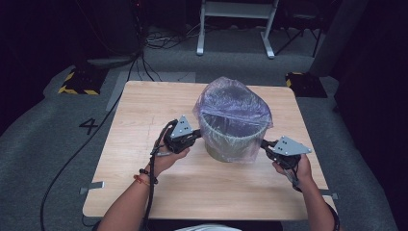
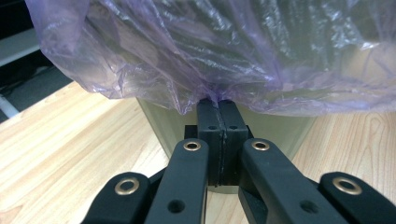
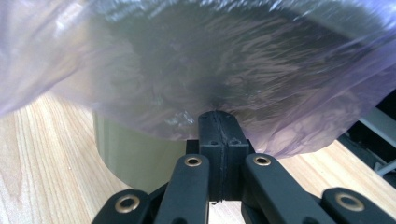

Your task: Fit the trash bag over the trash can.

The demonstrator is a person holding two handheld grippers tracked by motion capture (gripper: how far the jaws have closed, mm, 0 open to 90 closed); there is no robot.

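Nearest the camera in the high view, two forearms come in from the bottom edge. The left wrist carries a dark bead bracelet [image 1: 144,172] and a red band.

Left tool [image 1: 195,138]: held at the left flank of the bin, jaws pointing toward it. In the left gripper view the left tool [image 2: 218,103] has its jaws pressed together, with a pinch of the purple bag [image 2: 205,51] caught at their tips, right at the bag's lower hem. A black cable [image 1: 62,171] trails from this tool off the bench's left side to the floor.

Right tool [image 1: 264,144]: held at the right flank of the bin, low, near the bag's bottom edge. In the right gripper view the right tool [image 3: 218,114] is likewise clamped together on the film, with the bag puckering where the jaws meet it.

The bin [image 1: 226,144], a pale greenish round container, stands upright on the wooden bench [image 1: 144,110], roughly centre and slightly toward the person's side. The purple bag [image 1: 233,108], thin and translucent, drapes over its rim and down the outside wall, and balloons up above the opening in a dome.

Beyond the bench: grey floor, a "4" [image 1: 89,126] marked on it at left, a yellow-and-black striped block [image 1: 77,84] at each far corner, and a white frame [image 1: 235,24] at the back.
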